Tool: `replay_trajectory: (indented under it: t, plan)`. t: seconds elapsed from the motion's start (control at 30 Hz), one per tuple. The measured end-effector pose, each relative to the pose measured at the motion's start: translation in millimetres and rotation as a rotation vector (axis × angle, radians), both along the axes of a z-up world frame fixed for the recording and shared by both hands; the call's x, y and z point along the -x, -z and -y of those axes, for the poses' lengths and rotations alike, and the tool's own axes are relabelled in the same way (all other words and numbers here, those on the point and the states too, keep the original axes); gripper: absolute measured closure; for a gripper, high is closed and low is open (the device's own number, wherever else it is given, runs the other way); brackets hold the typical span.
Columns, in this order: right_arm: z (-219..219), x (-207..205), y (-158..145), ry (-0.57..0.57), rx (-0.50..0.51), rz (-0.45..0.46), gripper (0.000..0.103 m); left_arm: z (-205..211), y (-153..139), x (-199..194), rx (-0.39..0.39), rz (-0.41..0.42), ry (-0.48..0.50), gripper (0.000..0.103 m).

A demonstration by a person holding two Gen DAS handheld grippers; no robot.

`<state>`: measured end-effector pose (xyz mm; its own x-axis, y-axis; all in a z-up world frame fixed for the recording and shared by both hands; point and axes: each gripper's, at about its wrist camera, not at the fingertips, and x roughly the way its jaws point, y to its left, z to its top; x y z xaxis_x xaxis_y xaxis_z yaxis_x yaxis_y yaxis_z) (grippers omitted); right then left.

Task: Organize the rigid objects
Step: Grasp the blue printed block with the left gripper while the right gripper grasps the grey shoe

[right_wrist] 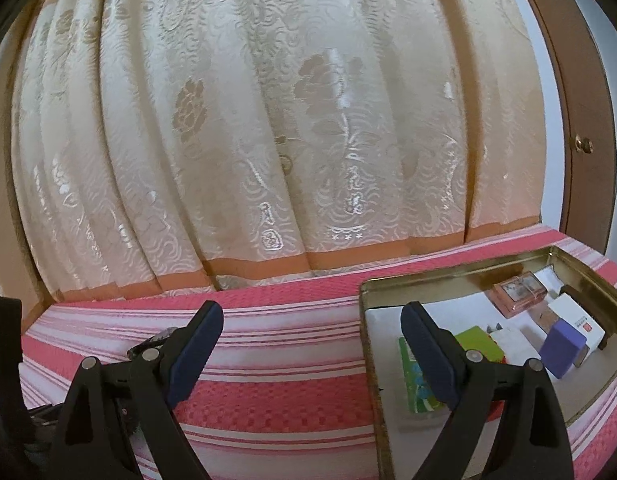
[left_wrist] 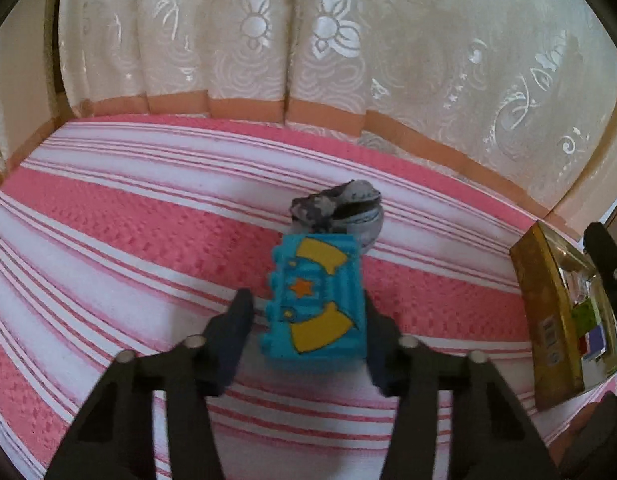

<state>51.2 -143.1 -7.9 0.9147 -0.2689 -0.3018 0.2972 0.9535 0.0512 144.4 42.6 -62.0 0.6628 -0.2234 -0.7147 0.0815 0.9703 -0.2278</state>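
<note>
The left gripper (left_wrist: 308, 320) has its fingers spread around a turquoise toy block (left_wrist: 318, 300) at mid-bed (left_wrist: 108, 208). The right gripper (right_wrist: 312, 340), fingers also spread and holding nothing, hovers over the gold tin's (right_wrist: 366, 320) left rim, near the bed's right edge.

Partly hidden behind the turquoise toy block (left_wrist: 318, 300): a grey crumpled object (left_wrist: 340, 210), identity unclear. Cut off by the right edge: the gold tin box (left_wrist: 548, 320). Inside, small items blurred; white box's (right_wrist: 576, 320) print unreadable.

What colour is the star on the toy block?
Orange, on the turquoise toy block; clearest in the left wrist view.
</note>
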Motion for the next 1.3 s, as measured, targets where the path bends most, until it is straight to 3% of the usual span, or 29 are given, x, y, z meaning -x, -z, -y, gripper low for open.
replay_trajectory:
  t: [0.13,0.37,0.53,0.67,1.0,1.07,1.3]
  plan:
    - [-7,-7,2,-0.018,0.012,-0.023,0.011,-5,0,3,-0.006,0.011,-0.033,0.062]
    - [-28,-36,9,-0.131,0.006,-0.105,0.011,-30,-7,1,-0.108,0.054,-0.173,0.062]
    - [-58,-71,19,-0.320,-0.004,-0.218,0.011,-44,-8,0,-0.157,0.065,-0.248,0.062]
    - [-85,-104,33,-0.397,0.054,-0.342,0.011,-51,-5,-2,-0.151,0.046,-0.279,0.062]
    - [-121,-165,68,-0.420,0.155,-0.597,0.012,-58,-1,-8,-0.146,-0.004,-0.329,0.062]
    - [-120,-164,66,-0.440,0.132,-0.588,0.031,-60,-1,-9,-0.137,-0.009,-0.340,0.062]
    - [-106,-150,58,-0.442,0.050,-0.540,0.032,-59,0,-9,-0.125,-0.013,-0.346,0.062]
